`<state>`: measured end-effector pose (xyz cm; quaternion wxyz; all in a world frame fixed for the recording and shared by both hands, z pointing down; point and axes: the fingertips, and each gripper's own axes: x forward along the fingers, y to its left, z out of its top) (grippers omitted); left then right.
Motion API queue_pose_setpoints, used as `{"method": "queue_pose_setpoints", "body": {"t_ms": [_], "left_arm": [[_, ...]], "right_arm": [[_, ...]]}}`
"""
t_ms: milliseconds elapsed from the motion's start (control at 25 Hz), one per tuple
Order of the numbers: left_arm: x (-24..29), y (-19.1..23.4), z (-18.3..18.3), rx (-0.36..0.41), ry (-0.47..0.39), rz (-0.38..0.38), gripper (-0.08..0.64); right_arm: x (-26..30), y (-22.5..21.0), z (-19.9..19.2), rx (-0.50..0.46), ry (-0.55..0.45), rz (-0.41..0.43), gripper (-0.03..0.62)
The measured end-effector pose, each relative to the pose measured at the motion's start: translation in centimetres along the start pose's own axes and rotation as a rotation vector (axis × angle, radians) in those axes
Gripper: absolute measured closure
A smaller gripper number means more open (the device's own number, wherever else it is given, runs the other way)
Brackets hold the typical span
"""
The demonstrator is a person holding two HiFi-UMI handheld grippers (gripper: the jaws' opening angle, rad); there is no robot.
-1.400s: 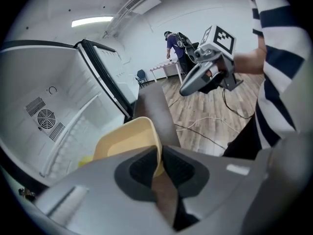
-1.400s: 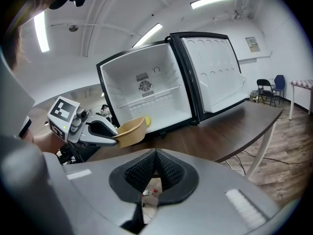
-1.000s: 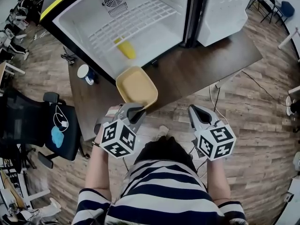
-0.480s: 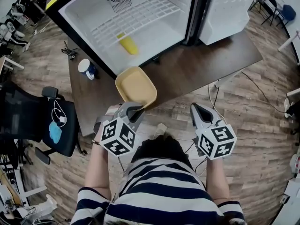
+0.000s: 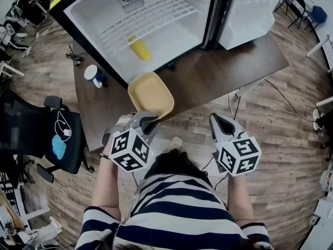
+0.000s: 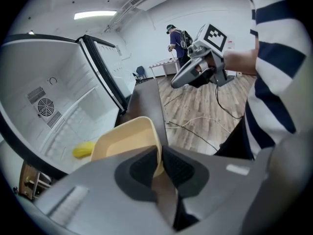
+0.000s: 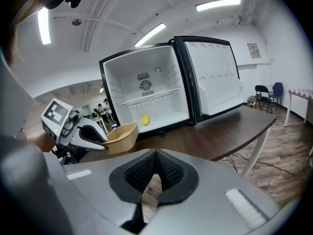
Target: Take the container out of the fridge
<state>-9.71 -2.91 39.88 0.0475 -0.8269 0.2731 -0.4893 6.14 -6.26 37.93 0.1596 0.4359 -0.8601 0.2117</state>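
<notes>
The container (image 5: 151, 94) is a shallow pale-yellow tub, outside the fridge (image 5: 171, 33) and held level above the near edge of the dark table (image 5: 223, 69). My left gripper (image 5: 150, 122) is shut on its near rim; in the left gripper view the rim (image 6: 157, 151) sits pinched between the pads. My right gripper (image 5: 215, 120) hangs to the right, off the table's edge, shut with nothing in it. The right gripper view shows the container (image 7: 120, 136) in the left gripper (image 7: 95, 133) in front of the open fridge.
The fridge stands open on the table, its door (image 5: 250, 9) swung right. A yellow object (image 5: 139, 48) lies on its floor under a wire shelf (image 5: 151, 17). A blue-and-white mug (image 5: 93, 76) sits at the table's left end. A black office chair (image 5: 47, 134) stands left.
Almost nothing: the head view has shifted slightly. Both grippers and the held container stay where they were.
</notes>
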Motion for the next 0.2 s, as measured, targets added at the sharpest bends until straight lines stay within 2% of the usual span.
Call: {"method": "queue_pose_setpoints", "body": {"t_ms": [200], "left_arm": [[0.15, 0.3, 0.99, 0.012, -0.008, 0.002, 0.56]], "right_arm": [[-0.23, -0.45, 0.17, -0.003, 0.002, -0.001, 0.594]]}}
